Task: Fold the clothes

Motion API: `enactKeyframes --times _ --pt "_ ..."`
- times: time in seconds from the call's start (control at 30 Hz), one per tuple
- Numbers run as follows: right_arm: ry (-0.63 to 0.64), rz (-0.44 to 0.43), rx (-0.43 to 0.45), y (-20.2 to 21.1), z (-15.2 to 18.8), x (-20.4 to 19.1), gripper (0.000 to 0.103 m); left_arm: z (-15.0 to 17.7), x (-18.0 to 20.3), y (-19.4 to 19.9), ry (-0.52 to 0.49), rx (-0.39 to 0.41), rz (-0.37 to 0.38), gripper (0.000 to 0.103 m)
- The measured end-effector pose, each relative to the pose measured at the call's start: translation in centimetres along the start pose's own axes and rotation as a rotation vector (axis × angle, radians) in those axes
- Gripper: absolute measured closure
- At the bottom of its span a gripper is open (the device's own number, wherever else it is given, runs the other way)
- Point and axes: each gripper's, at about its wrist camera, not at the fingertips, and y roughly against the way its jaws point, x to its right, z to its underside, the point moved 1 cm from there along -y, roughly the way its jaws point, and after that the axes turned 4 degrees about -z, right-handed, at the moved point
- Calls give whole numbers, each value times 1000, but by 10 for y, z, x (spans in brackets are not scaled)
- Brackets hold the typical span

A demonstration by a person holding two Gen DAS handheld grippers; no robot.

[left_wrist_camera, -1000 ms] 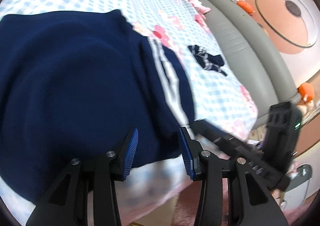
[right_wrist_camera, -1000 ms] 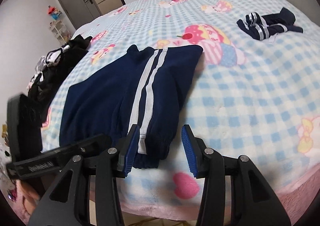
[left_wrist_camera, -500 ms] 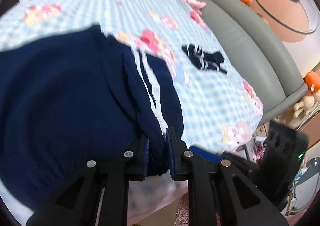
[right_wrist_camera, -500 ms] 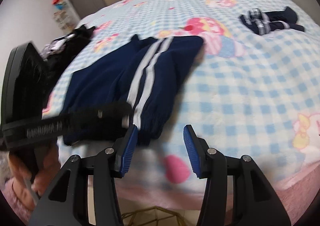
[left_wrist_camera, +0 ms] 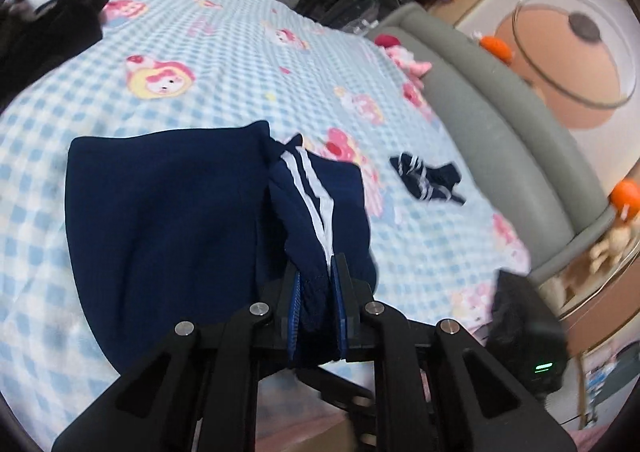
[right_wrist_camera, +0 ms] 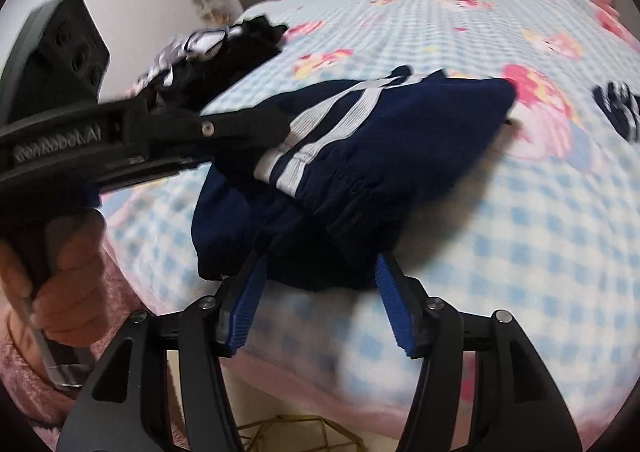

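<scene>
Around me lies a bed under a pale blue checked blanket with pink cartoon prints [left_wrist_camera: 224, 51]. A heap of black and white clothes [left_wrist_camera: 44, 19] sits at its far left corner, and a small crumpled navy garment with white stripes [left_wrist_camera: 426, 181] lies apart to the right, near the grey padded headboard [left_wrist_camera: 492, 119]. A pink plush toy [left_wrist_camera: 404, 55] rests against that headboard.

The navy blue trousers with two white side stripes [left_wrist_camera: 168, 219] lie near the bed's front edge. Their long axis runs from my jaws away toward the middle of the bed, and the stripes follow that line. In my left gripper [left_wrist_camera: 316, 308] the jaws are clenched on the gathered elastic end of the trousers, which is lifted off the blanket. My right gripper [right_wrist_camera: 320, 304] hovers low at the same bunched end with its jaws spread wide and nothing between them; the cloth sits just beyond the blue pads [right_wrist_camera: 248, 304].

From the right wrist view, the black body of the left gripper crosses in front of the trousers and covers part of the stripes. The striped garment there is cut off at the frame's right edge. Much of the blanket is blurred in both views.
</scene>
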Motion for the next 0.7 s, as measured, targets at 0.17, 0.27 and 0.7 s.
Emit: enactKeyframes --times 0.17,0.27,0.7 --pt "18 0 -20 -18 -5 -13 44 -8 -2 -4 23 18 23 88" --pt "41 7 -18 -23 -5 -21 38 -12 -3 -6 26 25 35 88" --pt "-47 222 26 -18 7 6 49 -5 -33 -1 101 52 14 89"
